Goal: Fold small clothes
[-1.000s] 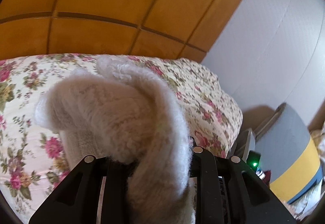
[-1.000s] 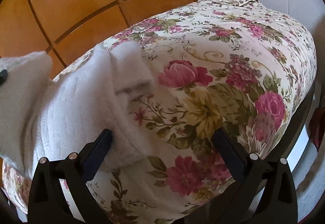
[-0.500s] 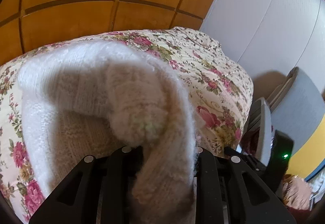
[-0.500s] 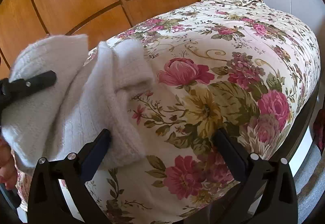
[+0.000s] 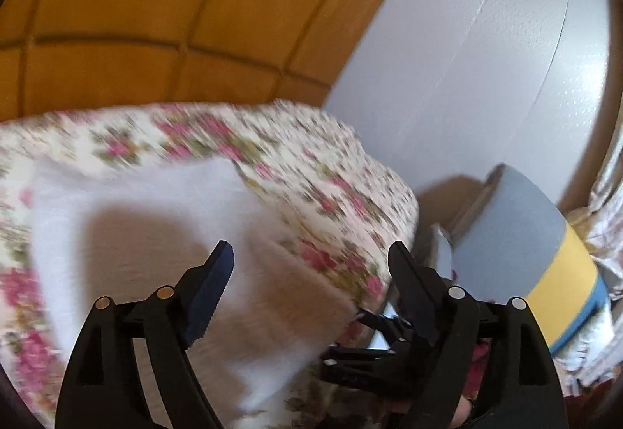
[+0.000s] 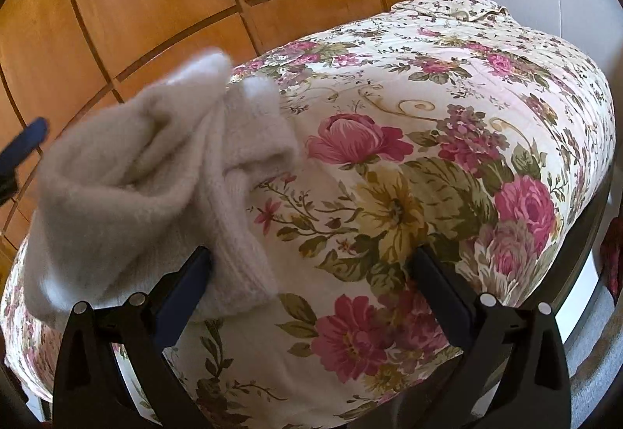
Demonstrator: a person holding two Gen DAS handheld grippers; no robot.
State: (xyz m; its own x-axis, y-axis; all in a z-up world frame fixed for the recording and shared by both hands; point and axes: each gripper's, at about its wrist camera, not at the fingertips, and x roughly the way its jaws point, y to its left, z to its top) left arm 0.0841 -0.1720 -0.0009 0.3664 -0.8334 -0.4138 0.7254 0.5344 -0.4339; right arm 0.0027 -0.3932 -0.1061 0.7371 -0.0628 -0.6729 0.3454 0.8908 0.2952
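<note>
We saw the white knitted garment (image 6: pixel 155 187) lying in a soft heap on the floral bedspread (image 6: pixel 428 156), near the bed's left side in the right wrist view. That view was sharp: it showed the knit's ribbed edge running down toward the right gripper's (image 6: pixel 311 281) left finger, bunched folds on top, and the wooden panelled wall (image 6: pixel 155 0) behind the bed. Whether the finger touched the knit, we could not tell. The right gripper stood wide, with bare bedspread between its fingers and nothing held. At that view's far left edge a dark blue pad of the left gripper (image 6: pixel 27 141) showed beside the heap.

The left wrist view was blurred. It alone showed the grey wall (image 5: pixel 467 59), a grey and yellow rounded object (image 5: pixel 537 246) beside the bed, and a black folded stand-like thing (image 5: pixel 373 347) low between the fingers. There the garment (image 5: pixel 155 234) spread pale across the bedspread (image 5: pixel 311 164), passing under the left gripper (image 5: pixel 307 254). Its jaws were opening, spread well apart; the cloth lay below and between them, but the pads did not press on it.

We saw no containers in either view.
</note>
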